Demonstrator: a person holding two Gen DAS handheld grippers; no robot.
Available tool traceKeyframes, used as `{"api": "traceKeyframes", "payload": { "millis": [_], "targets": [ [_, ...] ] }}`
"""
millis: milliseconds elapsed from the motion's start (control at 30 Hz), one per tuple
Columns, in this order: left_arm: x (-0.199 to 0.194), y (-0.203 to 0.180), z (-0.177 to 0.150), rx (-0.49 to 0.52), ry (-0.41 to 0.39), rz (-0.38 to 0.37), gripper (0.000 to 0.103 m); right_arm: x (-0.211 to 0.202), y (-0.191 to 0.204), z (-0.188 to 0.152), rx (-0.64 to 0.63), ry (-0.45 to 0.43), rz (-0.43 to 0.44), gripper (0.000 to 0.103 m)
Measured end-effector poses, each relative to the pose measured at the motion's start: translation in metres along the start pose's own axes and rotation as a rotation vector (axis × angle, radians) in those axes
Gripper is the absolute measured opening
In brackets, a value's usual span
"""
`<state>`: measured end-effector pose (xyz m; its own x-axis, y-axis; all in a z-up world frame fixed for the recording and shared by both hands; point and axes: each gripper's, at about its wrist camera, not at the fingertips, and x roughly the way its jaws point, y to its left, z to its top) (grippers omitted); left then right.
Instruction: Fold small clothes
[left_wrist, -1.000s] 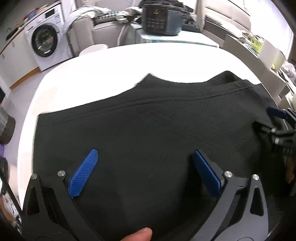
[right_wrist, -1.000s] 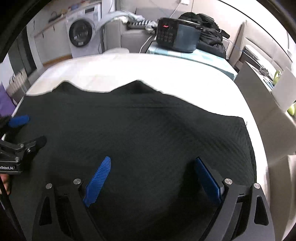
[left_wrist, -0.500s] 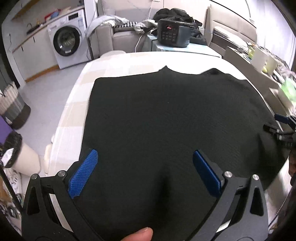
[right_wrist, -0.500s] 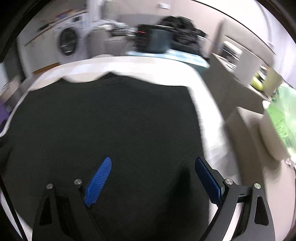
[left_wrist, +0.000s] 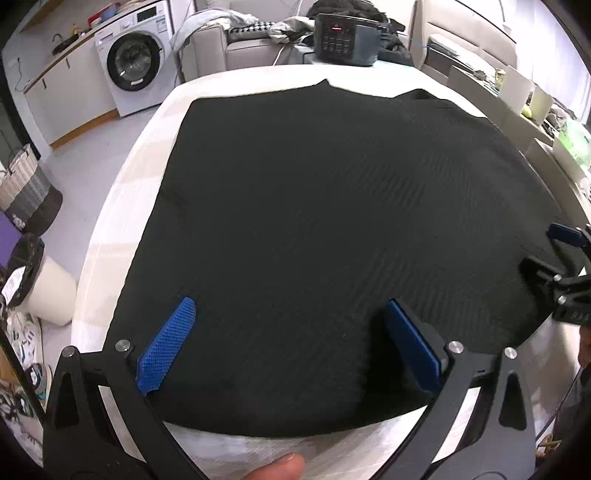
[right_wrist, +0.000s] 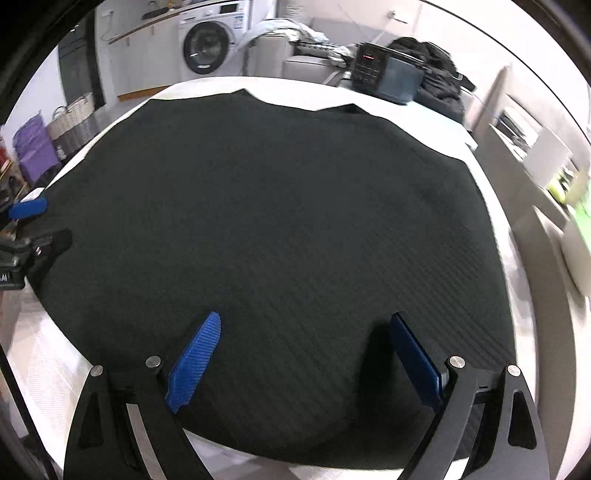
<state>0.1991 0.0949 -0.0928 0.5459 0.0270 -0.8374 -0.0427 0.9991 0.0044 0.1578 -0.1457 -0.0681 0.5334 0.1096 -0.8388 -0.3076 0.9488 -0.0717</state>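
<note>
A black knit garment (left_wrist: 332, 221) lies spread flat over the white table (left_wrist: 122, 206), neckline at the far side. In the left wrist view my left gripper (left_wrist: 290, 310) hovers open over the garment's near-left part with nothing between its blue pads. My right gripper (left_wrist: 546, 249) shows at the right edge, also over the cloth. The right wrist view has the same garment (right_wrist: 277, 221) under my right gripper (right_wrist: 306, 321), which stands open and empty above the near hem. My left gripper (right_wrist: 46, 223) pokes in from the left. A thumb tip (left_wrist: 280, 469) shows at the bottom.
Behind the table stand a dark appliance with a red display (left_wrist: 343, 35), a sofa with piled clothes, and a washing machine (left_wrist: 133, 62). Woven baskets (left_wrist: 26, 192) and a white bin (left_wrist: 48, 288) sit on the floor at the left. Boxes (left_wrist: 517, 88) line the right.
Both grippers have drawn back and up from low over the cloth, so the whole garment and the table's near edge now show. Both stayed open.
</note>
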Motion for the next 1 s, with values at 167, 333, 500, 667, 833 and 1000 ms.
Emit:
{"api": "traceKeyframes", "payload": {
  "millis": [167, 333, 500, 667, 833, 1000],
  "targets": [
    [-0.003, 0.008, -0.011, -0.012, -0.006, -0.002, 0.102, -0.006, -0.029, -0.017, 0.058, 0.006, -0.054, 0.094],
    [-0.008, 0.017, -0.02, -0.033, -0.009, -0.002, 0.102, -0.013, -0.043, -0.029, 0.09, 0.001, -0.055, 0.095],
    [-0.02, 0.025, -0.027, -0.053, -0.021, 0.006, 0.102, -0.024, -0.032, -0.031, 0.065, -0.022, -0.095, 0.095],
    [-0.036, 0.034, -0.038, -0.063, -0.038, 0.051, 0.102, -0.036, 0.002, -0.025, 0.021, -0.062, -0.007, 0.095],
    [-0.053, 0.045, -0.05, -0.09, -0.034, 0.14, 0.102, -0.036, 0.053, -0.016, -0.063, -0.087, 0.084, 0.095],
    [-0.061, 0.066, -0.06, -0.147, 0.001, 0.189, 0.102, -0.035, 0.101, -0.004, -0.156, -0.116, 0.157, 0.095]
  ]
}}
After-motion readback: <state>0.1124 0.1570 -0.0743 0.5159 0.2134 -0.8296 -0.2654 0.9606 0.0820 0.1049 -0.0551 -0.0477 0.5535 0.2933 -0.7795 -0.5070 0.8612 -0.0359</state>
